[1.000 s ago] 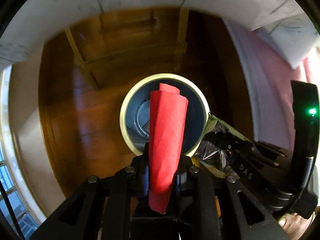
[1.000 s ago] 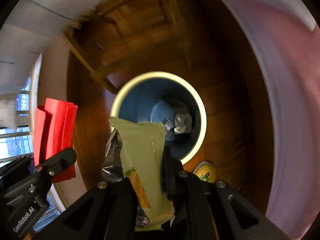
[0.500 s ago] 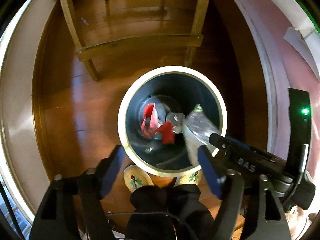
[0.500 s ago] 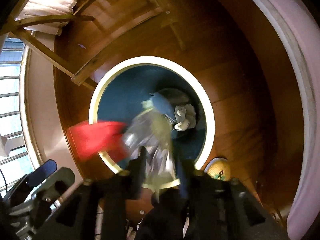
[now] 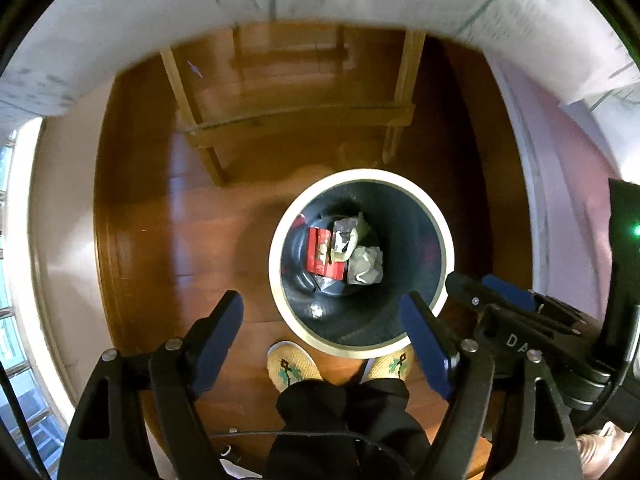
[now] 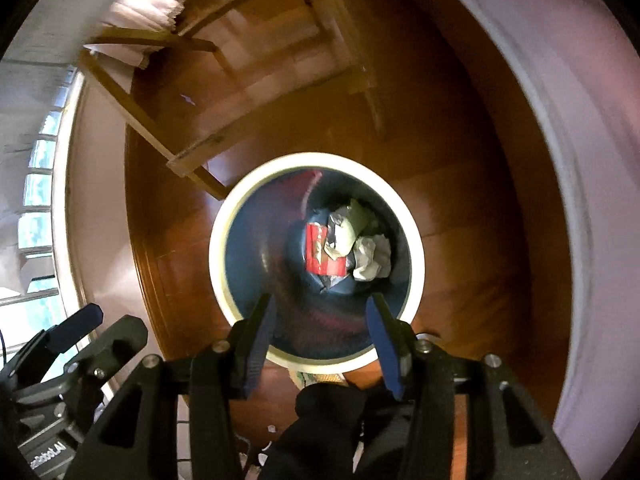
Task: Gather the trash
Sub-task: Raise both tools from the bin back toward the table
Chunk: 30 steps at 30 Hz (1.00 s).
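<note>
Both the left gripper (image 5: pixel 322 322) and right gripper (image 6: pixel 320 322) hang empty, jaws opening, above the dark round cream-rimmed bin (image 5: pixel 447 240), where the crumpled red paper (image 5: pixel 320 256) lies.

Both views are round fisheye pictures with black corners, and straight lines bow hard toward the rim. Daylight enters from a window (image 5: pixel 16 280) at the left edge, blown out to near white, and throws a pale sheen across the wooden floor (image 5: pixel 160 220). The middle is dim and warm-toned; the inside of the bin (image 5: pixel 362 176) is dark. Motion blur smears the chair (image 6: pixel 224 80) in the upper part of the right wrist view and the outer ring of both. A green light (image 5: pixel 636 232) glows at the left view's right edge.
</note>
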### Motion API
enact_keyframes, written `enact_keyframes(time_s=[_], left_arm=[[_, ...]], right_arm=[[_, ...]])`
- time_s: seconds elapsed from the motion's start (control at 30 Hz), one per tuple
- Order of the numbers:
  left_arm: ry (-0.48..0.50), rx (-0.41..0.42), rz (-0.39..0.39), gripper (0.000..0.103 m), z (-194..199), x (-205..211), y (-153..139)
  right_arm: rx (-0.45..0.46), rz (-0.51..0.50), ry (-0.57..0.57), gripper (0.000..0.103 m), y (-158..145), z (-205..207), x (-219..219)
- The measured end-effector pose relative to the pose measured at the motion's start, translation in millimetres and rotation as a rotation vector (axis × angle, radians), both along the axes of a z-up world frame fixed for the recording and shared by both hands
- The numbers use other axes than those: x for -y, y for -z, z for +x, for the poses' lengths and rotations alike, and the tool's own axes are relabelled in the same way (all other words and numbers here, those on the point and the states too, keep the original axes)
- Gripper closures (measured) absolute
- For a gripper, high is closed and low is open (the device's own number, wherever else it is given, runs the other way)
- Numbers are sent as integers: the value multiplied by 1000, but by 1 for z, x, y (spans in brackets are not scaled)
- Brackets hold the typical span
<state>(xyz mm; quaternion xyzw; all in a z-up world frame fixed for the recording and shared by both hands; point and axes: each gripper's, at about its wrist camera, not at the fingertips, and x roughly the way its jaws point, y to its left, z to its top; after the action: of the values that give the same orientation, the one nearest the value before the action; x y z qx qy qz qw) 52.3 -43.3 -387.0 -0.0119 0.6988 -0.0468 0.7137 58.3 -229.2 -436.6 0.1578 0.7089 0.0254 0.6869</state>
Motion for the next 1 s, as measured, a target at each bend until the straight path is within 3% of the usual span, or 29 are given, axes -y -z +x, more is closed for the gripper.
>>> enact_keyframes(time_s=[0.13,0.33,0.67,1.0], left_arm=[[-7,23,-11,23,-2,-5,-38],[0,70,-37,23,-5,-11,-110],[47,203,-74,23,-12,-21,-243],[101,361,-117,23,-15,-43,-360]], right_arm=[[35,-21,-27,55,-40,5,-5],[116,-53,-67,55,-127,5,-12],[265,-80,-129,55,-265,-1,-26],[415,-129,-191,55,-373,-9,-49]])
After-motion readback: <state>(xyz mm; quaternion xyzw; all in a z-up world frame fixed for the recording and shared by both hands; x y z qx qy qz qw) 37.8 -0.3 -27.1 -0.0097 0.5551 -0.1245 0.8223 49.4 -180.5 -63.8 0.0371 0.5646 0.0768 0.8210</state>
